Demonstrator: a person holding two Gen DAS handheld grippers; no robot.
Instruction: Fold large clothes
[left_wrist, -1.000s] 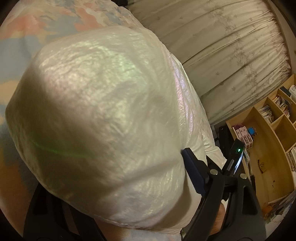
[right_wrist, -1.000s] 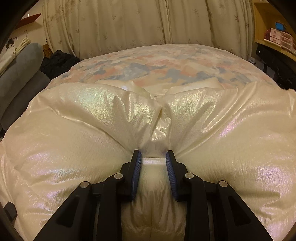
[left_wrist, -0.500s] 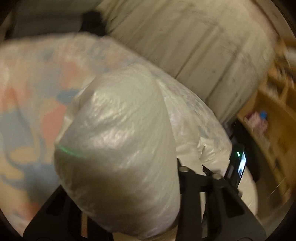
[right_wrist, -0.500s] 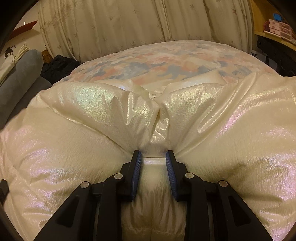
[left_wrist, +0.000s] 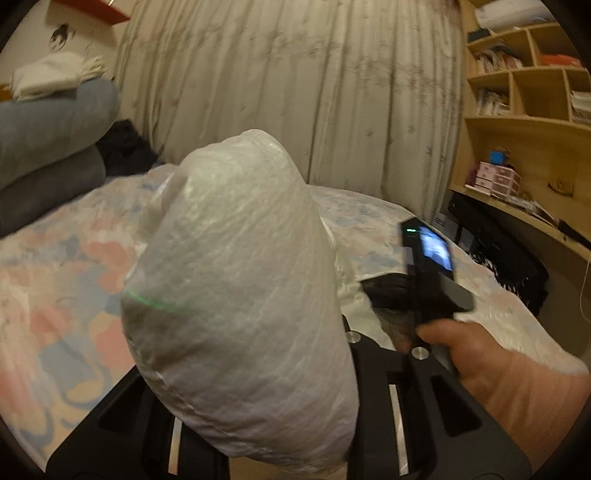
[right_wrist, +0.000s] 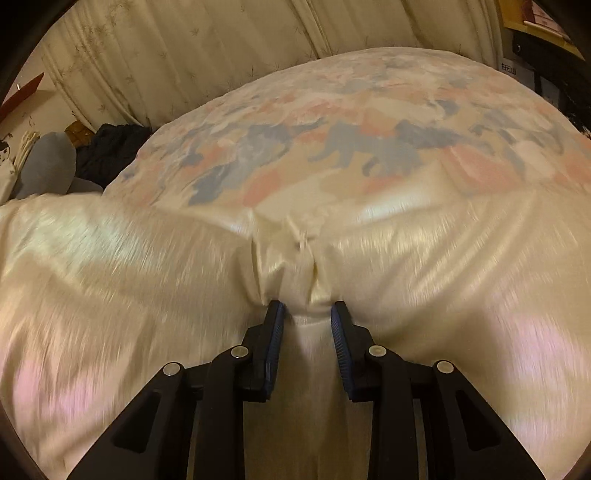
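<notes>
Nearest in the left wrist view, the left gripper (left_wrist: 255, 417) has a fat roll of the pale, shiny padded jacket (left_wrist: 240, 295) bulging up between its fingers and hiding the pads; its jaws are closing on that roll, which stands clear of the bed (left_wrist: 55, 280); nearest in the right wrist view, the right gripper (right_wrist: 306, 332) is clamped on a gathered pleat of the same jacket (right_wrist: 122, 280), blue pads pressing the cloth from both sides; the garment spreads wide to either side of that pinch and lies on the patterned bedcover (right_wrist: 332, 147). This looks like the start of a fold, two holds taken and one side lifted; the next move probably calls for carrying the lifted part across while the other pinch stays firm, since the slick fabric could slip. Only the left view shows the person's hand (left_wrist: 498, 373) on the other handle, its small lit screen (left_wrist: 436, 251), and farther off the wooden shelves (left_wrist: 524, 110); only the right view shows the jacket's full spread; curtains (left_wrist: 295, 92) close both.
</notes>
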